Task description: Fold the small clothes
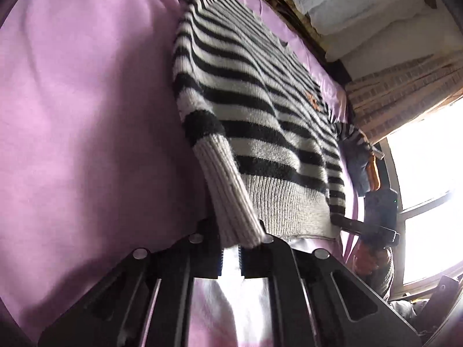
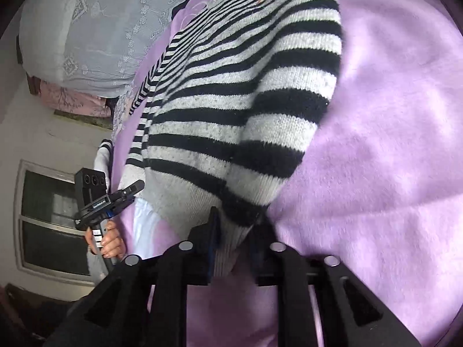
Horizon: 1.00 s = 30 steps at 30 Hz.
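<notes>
A black-and-white striped sweater [image 1: 260, 110] lies flat on a purple blanket [image 1: 86, 115], both sleeves folded in over the body. My left gripper [image 1: 231, 248] is shut on the ribbed white cuff [image 1: 231, 202] of one sleeve at the sweater's hem. My right gripper [image 2: 234, 248] is shut on the cuff [image 2: 231, 240] of the other sleeve at the opposite hem corner. The sweater [image 2: 231, 101] fills the right wrist view, on the blanket [image 2: 390, 144]. Each gripper shows in the other's view: the right gripper [image 1: 347, 224] and the left gripper [image 2: 127, 196].
A white embroidered cover [image 2: 95, 34] over bedding lies beyond the blanket's far edge. A bright window [image 1: 428, 188] stands to the right in the left wrist view. A dark window [image 2: 52, 217] shows on the wall in the right wrist view.
</notes>
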Each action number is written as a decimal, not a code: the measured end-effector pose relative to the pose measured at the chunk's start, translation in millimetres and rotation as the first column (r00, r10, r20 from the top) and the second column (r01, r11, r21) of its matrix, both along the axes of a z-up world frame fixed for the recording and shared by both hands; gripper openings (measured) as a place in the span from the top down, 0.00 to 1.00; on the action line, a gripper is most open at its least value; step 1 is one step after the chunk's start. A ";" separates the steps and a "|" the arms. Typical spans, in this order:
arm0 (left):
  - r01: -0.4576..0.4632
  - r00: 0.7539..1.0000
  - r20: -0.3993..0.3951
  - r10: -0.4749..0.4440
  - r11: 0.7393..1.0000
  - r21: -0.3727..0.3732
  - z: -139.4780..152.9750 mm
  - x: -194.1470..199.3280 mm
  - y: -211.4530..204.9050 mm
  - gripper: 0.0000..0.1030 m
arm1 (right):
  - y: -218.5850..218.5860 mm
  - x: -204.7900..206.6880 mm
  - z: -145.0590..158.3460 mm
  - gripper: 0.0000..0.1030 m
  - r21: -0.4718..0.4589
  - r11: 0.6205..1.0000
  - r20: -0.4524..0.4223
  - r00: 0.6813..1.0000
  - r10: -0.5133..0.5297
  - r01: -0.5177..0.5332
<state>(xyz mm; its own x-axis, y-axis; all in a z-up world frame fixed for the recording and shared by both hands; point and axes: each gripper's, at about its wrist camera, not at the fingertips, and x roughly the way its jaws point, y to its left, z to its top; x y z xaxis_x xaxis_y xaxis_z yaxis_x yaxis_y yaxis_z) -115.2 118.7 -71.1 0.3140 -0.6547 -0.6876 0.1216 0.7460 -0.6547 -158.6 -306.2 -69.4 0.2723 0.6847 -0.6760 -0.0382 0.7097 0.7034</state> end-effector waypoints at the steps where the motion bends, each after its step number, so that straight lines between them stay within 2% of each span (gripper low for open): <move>1: -0.011 0.999 0.033 0.010 1.000 0.024 9.2 -4.0 5.4 0.92 | -3.9 -1.2 7.0 0.69 -0.014 1.000 0.012 1.000 -0.010 0.010; 3: -0.032 0.996 0.087 0.026 0.997 0.070 26.0 -8.8 11.7 0.86 | -15.5 -4.8 22.0 0.67 -0.078 0.995 0.063 0.996 -0.058 0.063; 6: -0.051 0.985 0.169 0.029 0.990 0.128 51.7 -5.6 7.5 0.79 | -31.1 -4.4 46.7 0.67 -0.094 0.983 0.187 0.972 -0.141 0.160; 7: -0.036 0.982 0.190 0.010 0.990 0.138 58.5 -0.9 -0.4 0.77 | -29.5 -2.4 51.0 0.67 -0.097 0.982 0.220 0.966 -0.138 0.162; 9: 0.003 0.977 0.209 -0.031 0.991 0.137 63.8 7.5 -18.5 0.63 | -19.8 2.2 50.0 0.68 -0.075 0.989 0.244 0.964 -0.103 0.125; 10: 0.022 0.976 0.212 -0.051 0.990 0.139 63.0 14.0 -27.9 0.60 | -9.0 9.9 42.4 0.68 -0.061 0.994 0.228 0.971 -0.075 0.091; 12: 0.047 0.979 0.189 -0.077 0.986 0.159 52.8 26.0 -43.5 0.52 | 2.8 20.3 18.5 0.70 -0.069 0.996 0.161 0.986 -0.048 0.060; 13: 0.053 0.985 0.150 -0.080 0.983 0.175 41.7 32.6 -46.8 0.51 | 8.8 26.7 2.5 0.73 -0.071 0.996 0.121 0.991 -0.051 0.060; 14: 0.041 0.993 0.099 -0.062 0.979 0.200 27.4 38.1 -46.1 0.49 | 3.7 26.6 -1.3 0.83 -0.053 0.996 0.132 0.989 -0.062 0.070; 15: 0.036 0.996 0.079 -0.052 0.982 0.183 19.2 38.9 -40.2 0.50 | 1.3 27.4 -3.6 0.87 -0.041 0.997 0.127 0.990 -0.065 0.071; 17: 0.014 0.997 0.071 -0.021 0.994 0.107 21.1 34.3 -21.9 0.49 | -15.7 22.5 2.9 0.83 -0.002 0.992 0.134 0.984 -0.121 0.122; 18: -0.005 0.997 0.071 -0.002 0.995 0.101 24.8 33.1 -15.0 0.46 | -27.5 20.2 13.5 0.75 -0.028 0.983 0.176 0.969 -0.171 0.179; 19: -0.032 0.996 0.090 0.023 0.994 0.102 31.3 30.6 -9.5 0.45 | -36.0 19.9 21.9 0.70 -0.042 0.973 0.216 0.953 -0.214 0.228; 20: -0.068 0.990 0.132 0.052 0.990 0.120 44.2 28.0 -4.7 0.45 | -47.1 20.9 29.4 0.53 -0.058 0.954 0.252 0.929 -0.270 0.293; 21: -0.082 0.986 0.152 0.062 0.988 0.128 50.1 26.2 -4.0 0.45 | -62.1 22.0 40.5 0.39 -0.087 0.912 0.293 0.885 -0.362 0.401; 22: -0.092 0.981 0.185 0.067 0.987 0.131 62.2 26.5 -6.6 0.45 | -76.0 22.5 49.0 0.37 -0.098 0.868 0.332 0.838 -0.433 0.487; 25: -0.059 0.968 0.251 0.024 0.989 0.133 88.1 35.2 -26.6 0.34 | -106.7 37.1 64.3 0.37 -0.055 0.782 0.397 0.732 -0.554 0.621; 26: -0.054 0.967 0.254 0.014 0.987 0.151 91.9 42.6 -37.1 0.29 | -119.3 43.7 66.4 0.36 -0.015 0.739 0.390 0.685 -0.615 0.673; 30: -0.003 0.974 0.224 -0.040 0.982 0.187 90.2 73.9 -82.8 0.29 | -161.0 65.8 58.0 0.34 0.085 0.577 0.308 0.530 -0.790 0.812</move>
